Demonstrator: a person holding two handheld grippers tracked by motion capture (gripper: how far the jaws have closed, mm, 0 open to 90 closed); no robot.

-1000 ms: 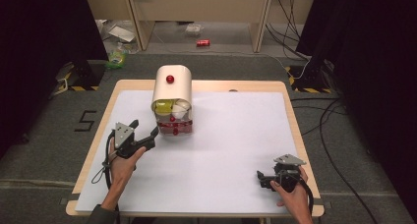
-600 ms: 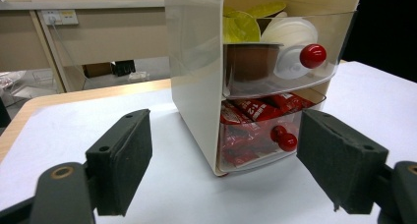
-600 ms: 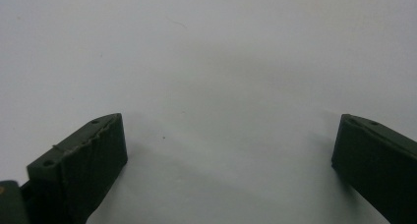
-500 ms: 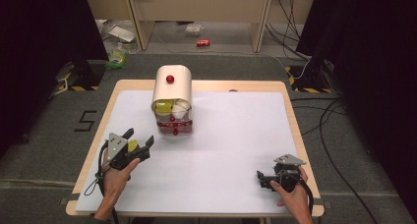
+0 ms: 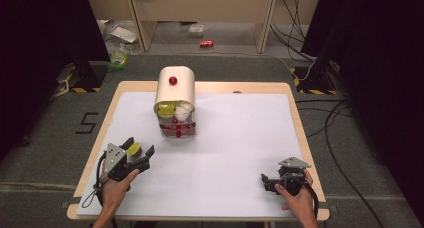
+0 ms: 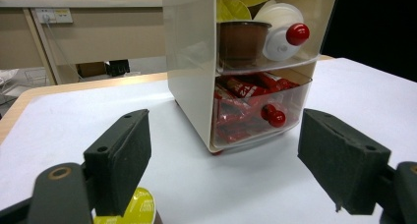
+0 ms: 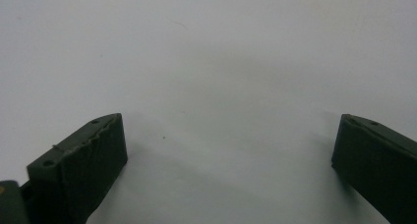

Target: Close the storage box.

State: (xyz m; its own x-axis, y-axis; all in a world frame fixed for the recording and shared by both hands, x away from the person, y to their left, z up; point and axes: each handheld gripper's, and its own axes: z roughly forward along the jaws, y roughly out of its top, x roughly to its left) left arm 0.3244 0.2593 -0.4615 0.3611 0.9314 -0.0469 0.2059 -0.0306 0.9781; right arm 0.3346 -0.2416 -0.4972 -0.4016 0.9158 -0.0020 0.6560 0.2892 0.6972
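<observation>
A cream drawer cabinet (image 5: 175,90) (image 6: 189,62) stands at the table's back left, with red knobs on its two clear drawers. The upper drawer (image 6: 260,37) holds coffee capsules, the lower drawer (image 6: 255,111) red sachets. My left gripper (image 5: 140,147) (image 6: 223,135) is open at the front left and points at the cabinet. A yellow-lidded capsule (image 5: 133,149) (image 6: 139,210) sits on the table by its left jaw, partly hidden behind that jaw, with no pad pressing on it. My right gripper (image 5: 265,180) (image 7: 228,145) is open at the front right, low over the white tabletop, with nothing between its fingers.
The white table top (image 5: 240,138) has a wooden rim (image 5: 300,138). Cables (image 5: 330,123) run over the floor on the right, and a red can (image 5: 206,43) and litter lie beyond the table's far edge.
My left gripper has drawn back from the cabinet toward the front left and sunk a little. The yellow-lidded capsule now shows beside its jaws. The right gripper has stayed put.
</observation>
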